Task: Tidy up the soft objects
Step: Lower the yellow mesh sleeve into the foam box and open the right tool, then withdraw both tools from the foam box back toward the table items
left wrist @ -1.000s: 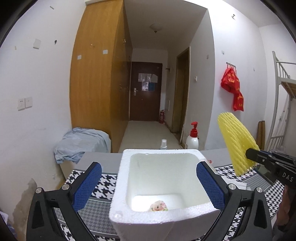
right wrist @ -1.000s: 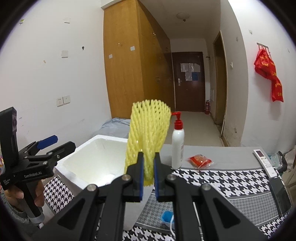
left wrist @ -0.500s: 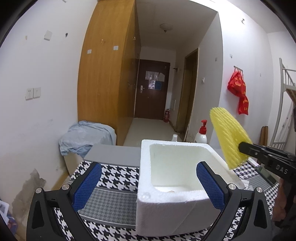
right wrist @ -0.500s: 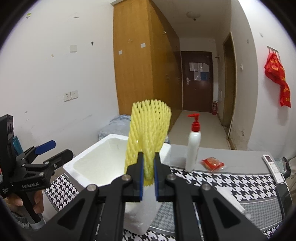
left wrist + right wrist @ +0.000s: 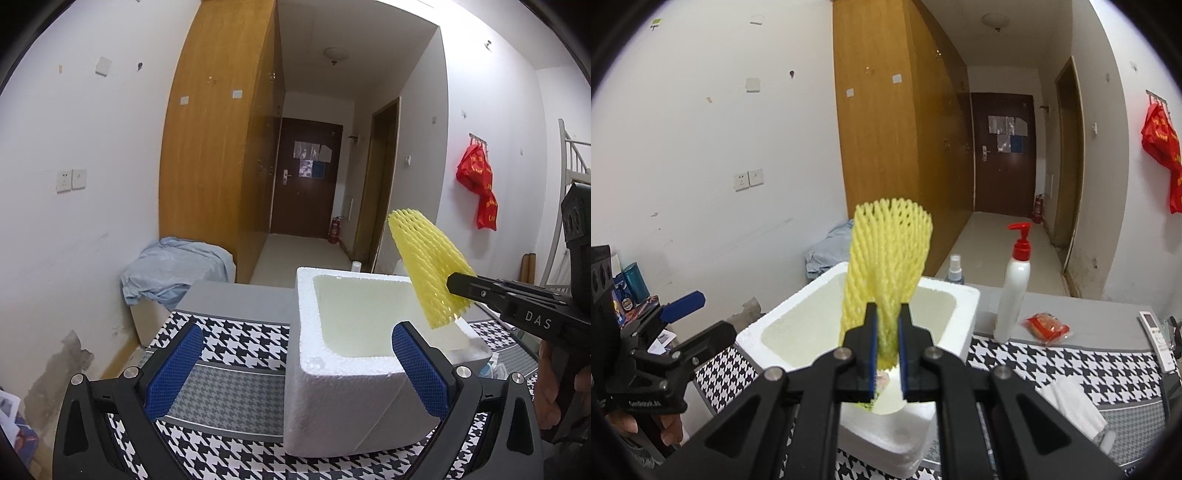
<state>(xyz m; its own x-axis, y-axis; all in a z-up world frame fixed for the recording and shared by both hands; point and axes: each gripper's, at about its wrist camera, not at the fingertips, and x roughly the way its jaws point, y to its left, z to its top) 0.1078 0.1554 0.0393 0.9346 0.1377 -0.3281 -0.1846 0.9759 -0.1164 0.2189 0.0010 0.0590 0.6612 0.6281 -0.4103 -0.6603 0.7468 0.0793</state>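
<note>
A white foam box stands open-topped on a table with a black-and-white houndstooth cloth. Its inner walls are pale and bare as far as the left wrist view reaches; the floor of the box is mostly hidden by the near wall. In the right wrist view a small pale, pinkish scrap shows just below the gripper's fingers, but it is too hidden to tell what it is or whether it lies in the box.

The right gripper is clamped tight on the lower end of a yellow foam net sleeve. The sleeve rises upright from between the blue pads and flares open at the top. It hangs in the air over the box's near right rim, not inside the box. From the left wrist view the sleeve leans up and to the left from the black fingers that pinch it.

The left gripper is spread wide and holds nothing. Its blue pads sit either side of the box's near-left corner without touching it.

Behind the box on the table stand a white pump bottle with a red top and a small spray bottle. A red packet lies just beside the pump bottle.
</note>
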